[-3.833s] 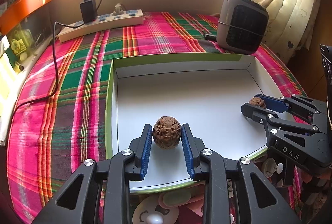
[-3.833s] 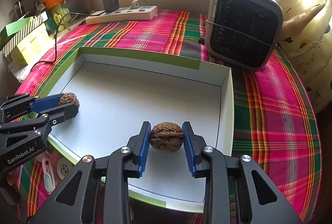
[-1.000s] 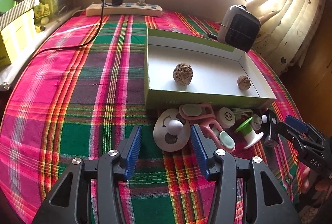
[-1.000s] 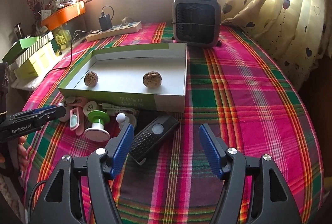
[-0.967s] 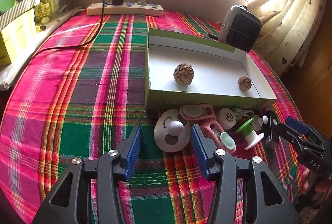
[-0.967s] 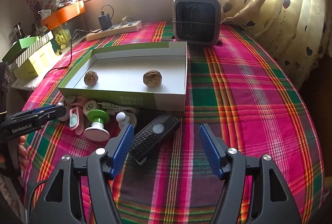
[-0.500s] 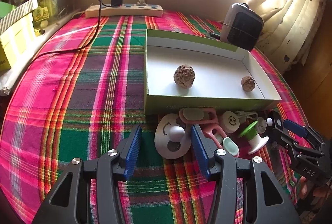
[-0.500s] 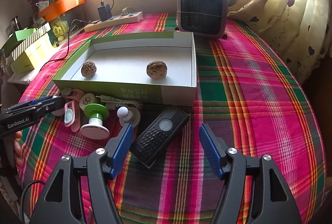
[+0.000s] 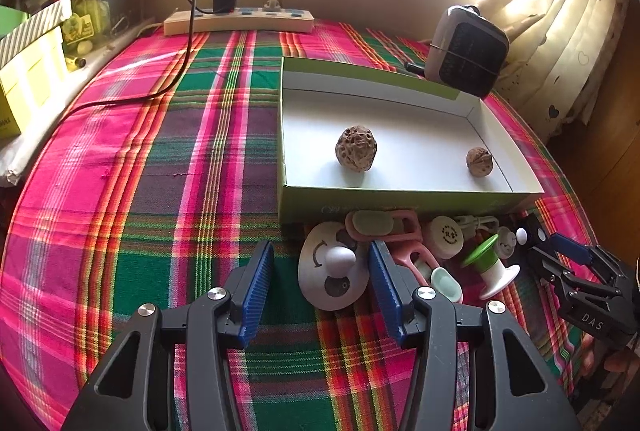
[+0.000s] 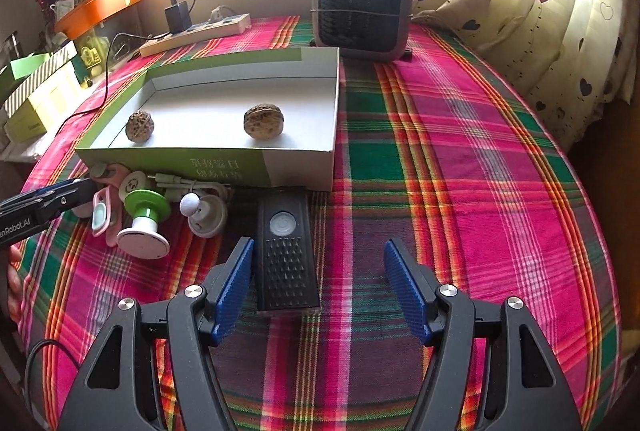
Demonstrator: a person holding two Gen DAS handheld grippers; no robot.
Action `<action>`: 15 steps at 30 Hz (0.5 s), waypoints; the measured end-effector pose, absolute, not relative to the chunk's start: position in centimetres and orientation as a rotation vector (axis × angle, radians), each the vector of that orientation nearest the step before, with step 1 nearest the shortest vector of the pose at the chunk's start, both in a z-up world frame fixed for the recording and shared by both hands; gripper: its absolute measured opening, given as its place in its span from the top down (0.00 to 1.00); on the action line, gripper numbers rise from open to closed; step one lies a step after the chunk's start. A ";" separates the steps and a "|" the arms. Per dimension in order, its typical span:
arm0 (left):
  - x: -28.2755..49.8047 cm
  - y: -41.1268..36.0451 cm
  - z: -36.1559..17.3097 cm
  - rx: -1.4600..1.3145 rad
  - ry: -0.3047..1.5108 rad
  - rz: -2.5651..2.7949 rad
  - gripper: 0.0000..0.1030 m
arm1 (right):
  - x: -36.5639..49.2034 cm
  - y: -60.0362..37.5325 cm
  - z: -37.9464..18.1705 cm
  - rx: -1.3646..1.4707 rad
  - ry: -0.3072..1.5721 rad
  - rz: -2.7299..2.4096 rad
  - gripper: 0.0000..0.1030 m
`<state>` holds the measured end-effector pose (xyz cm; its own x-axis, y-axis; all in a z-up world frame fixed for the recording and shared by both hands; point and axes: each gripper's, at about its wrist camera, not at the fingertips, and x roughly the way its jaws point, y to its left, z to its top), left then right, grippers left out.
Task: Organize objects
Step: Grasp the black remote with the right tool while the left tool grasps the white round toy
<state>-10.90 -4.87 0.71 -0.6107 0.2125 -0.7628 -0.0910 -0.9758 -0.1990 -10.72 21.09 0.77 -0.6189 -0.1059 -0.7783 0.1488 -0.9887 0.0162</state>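
Two walnuts, a rough one (image 9: 355, 154) and a smoother one (image 9: 479, 162), lie in the green-and-white box (image 9: 400, 197). In front of the box sit a white disc with a knob (image 9: 334, 271), pink clips (image 9: 404, 243), a green-and-white spool (image 9: 494, 267) and a black remote (image 10: 286, 255). My left gripper (image 9: 320, 263) is open, with the disc just ahead between its fingertips and untouched. My right gripper (image 10: 320, 255) is open around the remote, which lies close to its left finger. Each gripper also shows at the edge of the other's view, the right gripper (image 9: 544, 243) and the left gripper (image 10: 72, 191).
A small heater (image 10: 360, 7) stands behind the box on the plaid cloth. A power strip (image 9: 240, 21) with a charger and a trailing black cable (image 9: 160, 91) lies at the back left. Yellow boxes (image 9: 28, 79) sit off the left edge, curtains (image 10: 540, 11) hang at the right.
My right gripper has swung and come closer, so the remote now lies lengthwise between its fingers. My left gripper has stayed put over the disc.
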 end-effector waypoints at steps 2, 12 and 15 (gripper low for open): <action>-11.1 -4.8 0.7 -1.293 -0.203 2.672 0.54 | -10.9 21.0 0.7 1.301 0.072 -2.695 0.35; -11.7 -4.7 0.7 -1.295 -0.194 2.686 0.54 | -11.5 21.2 0.5 1.312 0.078 -2.686 0.36; -11.6 -4.7 0.7 -1.293 -0.199 2.690 0.54 | -11.5 21.1 0.5 1.313 0.085 -2.686 0.36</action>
<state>-11.62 -4.66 0.67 -0.6172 0.1919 -0.7631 -0.0776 -0.9799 -0.1836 -11.50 21.10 0.49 -0.6055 -0.1101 -0.7882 0.1597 -0.9870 0.0151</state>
